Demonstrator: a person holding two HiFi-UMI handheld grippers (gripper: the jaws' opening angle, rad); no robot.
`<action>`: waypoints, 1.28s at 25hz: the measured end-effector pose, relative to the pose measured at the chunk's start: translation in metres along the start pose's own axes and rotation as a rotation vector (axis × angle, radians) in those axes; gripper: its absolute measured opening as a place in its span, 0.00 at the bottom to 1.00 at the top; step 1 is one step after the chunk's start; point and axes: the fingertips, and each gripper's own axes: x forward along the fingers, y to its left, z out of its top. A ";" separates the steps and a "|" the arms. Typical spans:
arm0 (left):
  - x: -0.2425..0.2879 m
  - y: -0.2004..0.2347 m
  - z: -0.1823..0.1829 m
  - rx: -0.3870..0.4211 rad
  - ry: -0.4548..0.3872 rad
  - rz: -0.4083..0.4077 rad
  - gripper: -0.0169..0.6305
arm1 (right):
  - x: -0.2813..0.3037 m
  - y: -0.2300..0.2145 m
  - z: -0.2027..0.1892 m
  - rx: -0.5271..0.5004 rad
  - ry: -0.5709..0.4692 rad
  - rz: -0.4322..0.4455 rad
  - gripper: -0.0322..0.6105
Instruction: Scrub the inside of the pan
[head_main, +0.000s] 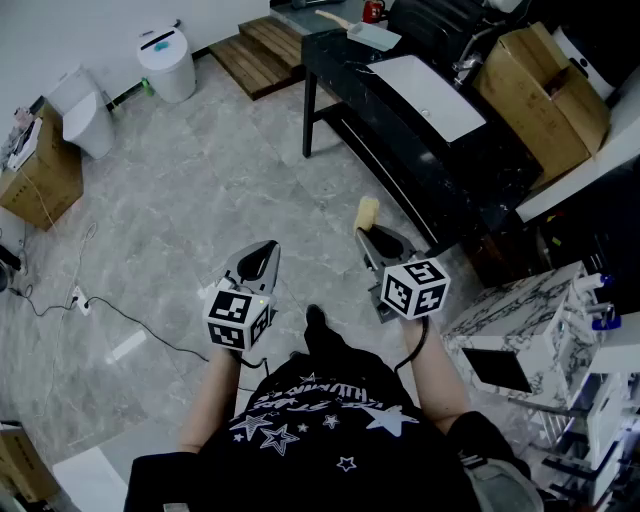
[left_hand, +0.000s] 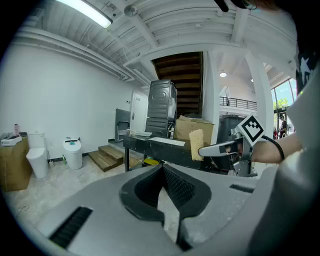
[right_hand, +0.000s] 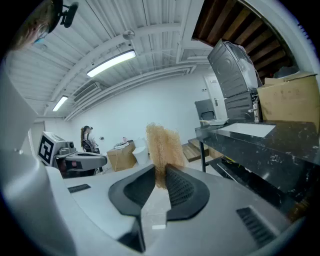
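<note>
Sponge (right_hand: 161, 145), yellow and coarse, stands clamped between the jaws of my right gripper (head_main: 370, 238), near the black table (head_main: 338, 58). On my left gripper (head_main: 258, 258) the jaws are pressed together, empty, above the floor (head_main: 200, 180).

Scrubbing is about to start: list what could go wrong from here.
1. The right tongs pinch the sponge only by one end; it may fold or slip when pressed.
2. The left tongs are shut and empty, and no pan shows in any view, so nothing would steady one.
3. A cable trails over the floor on the left side; a step there could snag it.
</note>
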 end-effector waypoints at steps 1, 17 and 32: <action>-0.001 -0.002 -0.002 0.004 0.002 0.000 0.04 | 0.000 0.001 -0.001 -0.002 0.003 0.005 0.15; -0.028 -0.014 -0.030 0.046 0.030 0.033 0.04 | -0.016 0.028 -0.031 -0.022 0.048 0.043 0.15; -0.003 0.015 -0.036 -0.013 0.048 0.086 0.04 | 0.019 -0.004 -0.030 0.016 0.040 0.073 0.16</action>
